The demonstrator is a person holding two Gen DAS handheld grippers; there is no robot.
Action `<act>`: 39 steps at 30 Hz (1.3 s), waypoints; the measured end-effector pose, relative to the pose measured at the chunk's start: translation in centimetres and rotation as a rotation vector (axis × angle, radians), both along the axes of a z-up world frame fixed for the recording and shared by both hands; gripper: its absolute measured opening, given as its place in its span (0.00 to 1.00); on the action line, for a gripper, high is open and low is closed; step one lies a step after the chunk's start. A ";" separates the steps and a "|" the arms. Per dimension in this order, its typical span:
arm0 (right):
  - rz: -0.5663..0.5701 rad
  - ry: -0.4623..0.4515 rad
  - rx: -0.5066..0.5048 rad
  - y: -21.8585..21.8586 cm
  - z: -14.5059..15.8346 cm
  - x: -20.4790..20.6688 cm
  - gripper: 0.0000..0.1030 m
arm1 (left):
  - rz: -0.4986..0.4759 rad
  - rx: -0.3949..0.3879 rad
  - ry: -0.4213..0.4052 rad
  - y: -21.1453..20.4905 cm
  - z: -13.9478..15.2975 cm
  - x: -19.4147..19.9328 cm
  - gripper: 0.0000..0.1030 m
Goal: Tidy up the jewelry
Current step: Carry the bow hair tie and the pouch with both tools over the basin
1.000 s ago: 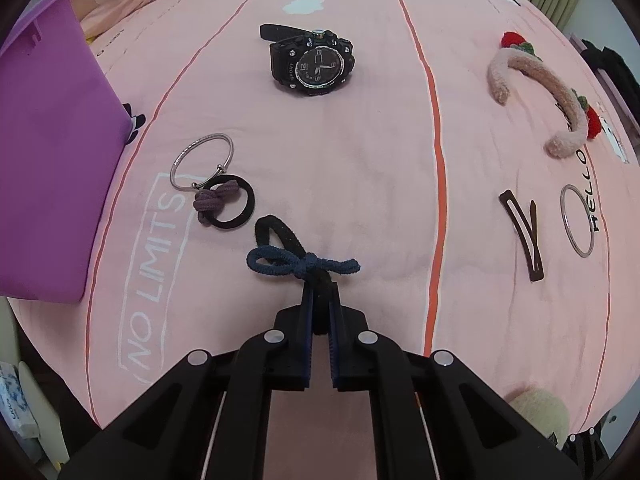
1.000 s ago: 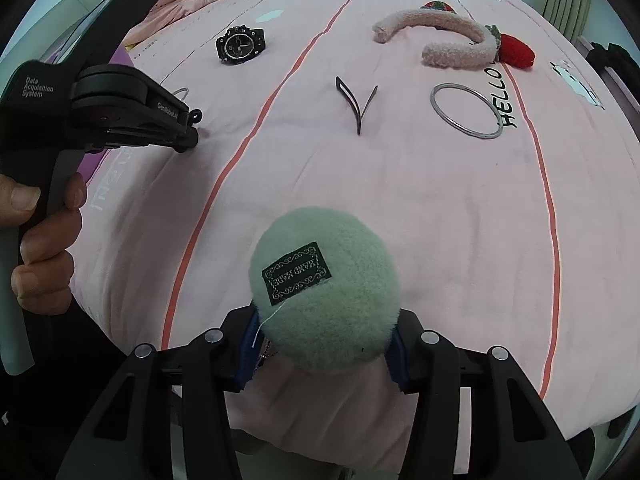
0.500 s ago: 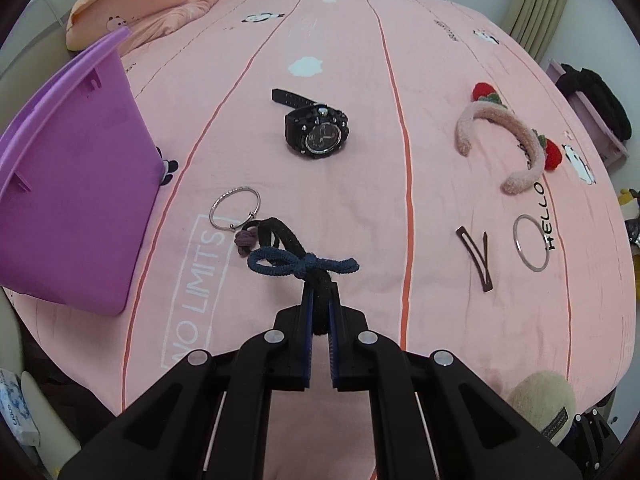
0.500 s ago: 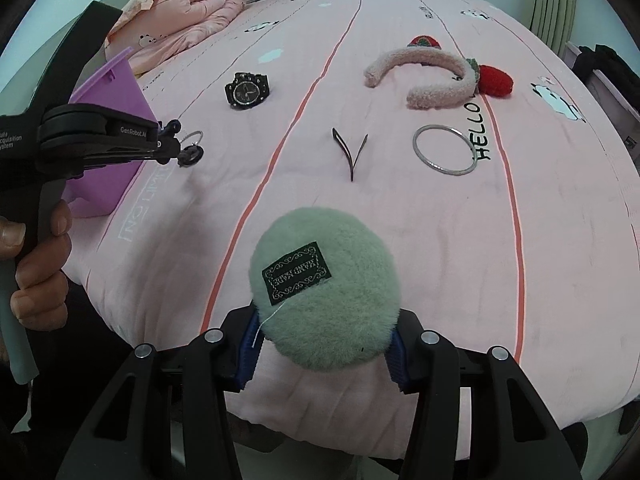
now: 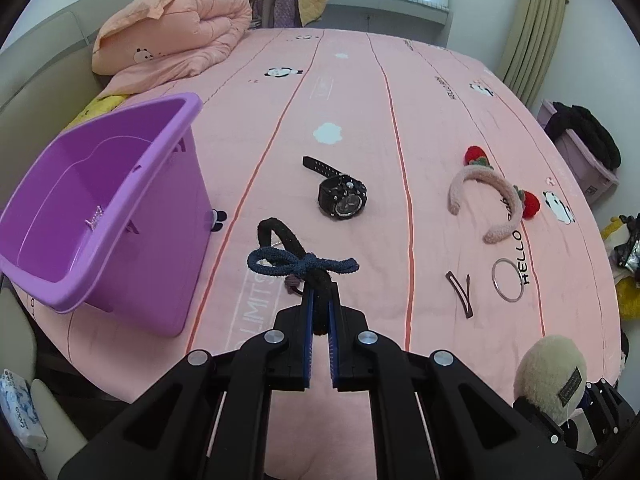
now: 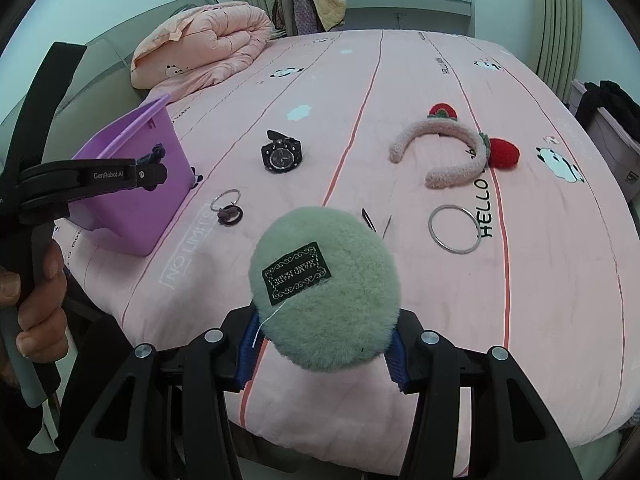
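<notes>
Left tool (image 5: 319, 312) is pinching the black hair tie with the blue bow (image 5: 302, 265), purple bin (image 5: 100, 216) off to its left for dropping, while the right tool (image 6: 320, 354) clamps a fluffy green pom-pom (image 6: 324, 292) to carry along too.

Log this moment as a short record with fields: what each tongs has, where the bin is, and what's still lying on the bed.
left tongs: shut on black hair tie with blue bow, raised beside the bin
right tongs: shut on green fluffy pompom
purple bin: on the bed's left edge, one small sparkly item inside
still on bed: black watch, plush strawberry headband, silver bangle, brown hair clip, small ring with dark hair tie
</notes>
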State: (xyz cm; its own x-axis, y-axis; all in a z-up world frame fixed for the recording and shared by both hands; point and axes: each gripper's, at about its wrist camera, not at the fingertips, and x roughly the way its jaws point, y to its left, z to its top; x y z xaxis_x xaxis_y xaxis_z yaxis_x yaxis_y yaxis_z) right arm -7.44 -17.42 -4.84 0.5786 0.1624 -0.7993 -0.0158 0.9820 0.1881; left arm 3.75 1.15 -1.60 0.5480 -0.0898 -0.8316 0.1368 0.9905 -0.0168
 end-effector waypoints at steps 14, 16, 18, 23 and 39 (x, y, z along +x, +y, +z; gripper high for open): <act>0.140 -0.121 0.030 5.9 5.3 5.2 0.48 | 0.051 0.024 -0.074 7.4 4.1 0.1 0.07; 0.172 -0.141 0.041 7.3 6.1 6.4 0.48 | 0.063 0.024 -0.085 8.9 4.6 0.2 0.07; 0.197 -0.157 0.049 8.8 6.7 7.5 0.48 | 0.081 0.026 -0.092 10.8 5.0 0.3 0.07; 0.282 -0.196 0.078 13.9 8.4 10.8 0.48 | 0.149 0.057 -0.112 15.9 5.6 0.8 0.07; 0.472 -0.113 0.180 29.0 8.7 20.5 0.48 | 0.327 0.053 -0.062 29.0 4.6 8.0 0.07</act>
